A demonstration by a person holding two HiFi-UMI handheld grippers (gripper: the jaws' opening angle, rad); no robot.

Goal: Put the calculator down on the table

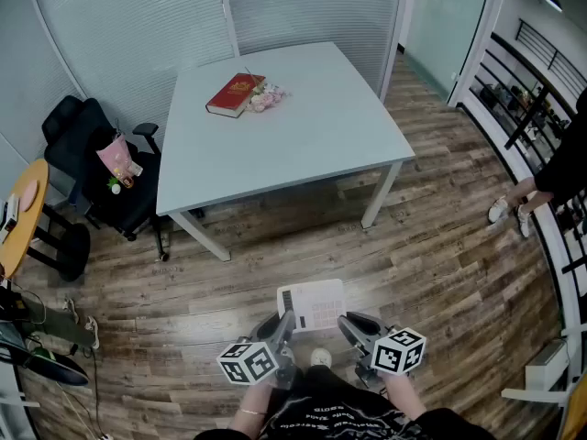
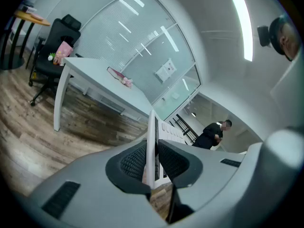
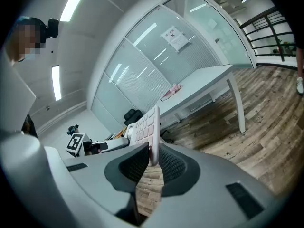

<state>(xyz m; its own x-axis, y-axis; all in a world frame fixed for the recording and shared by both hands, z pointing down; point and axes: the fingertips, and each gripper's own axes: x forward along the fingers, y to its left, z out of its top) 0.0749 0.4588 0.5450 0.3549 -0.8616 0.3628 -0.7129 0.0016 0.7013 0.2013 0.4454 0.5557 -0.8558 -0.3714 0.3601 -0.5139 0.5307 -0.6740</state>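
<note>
**Nearest the camera.** The left gripper and the right gripper are held low in front of the person's body. Each has its jaws pressed on a side edge of the white calculator. In the left gripper view the ribbed pads pinch the thin edge of the calculator. In the right gripper view the pads close on the keyed side of the calculator. The calculator hangs between the two grippers over the wooden floor, well apart from the table, so the task appears to be at its carrying stage.

**Middle distance.** The near half of the table is bare.

**Far.** A red book and a small pink object lie touching each other near the far left corner. A black chair stands off the table's left side, and a bystander is at the right edge.

**Hazards, as a judgement.**
- Both grips are narrow edge holds. If the hands drift apart or twist unevenly on the way to the table, an edge could slip free and the calculator could swing or drop to the floor.
- If one gripper lets go before the calculator lies flat, it could tip.
- If it is set down too close to the near rim, it could slide off.
</note>
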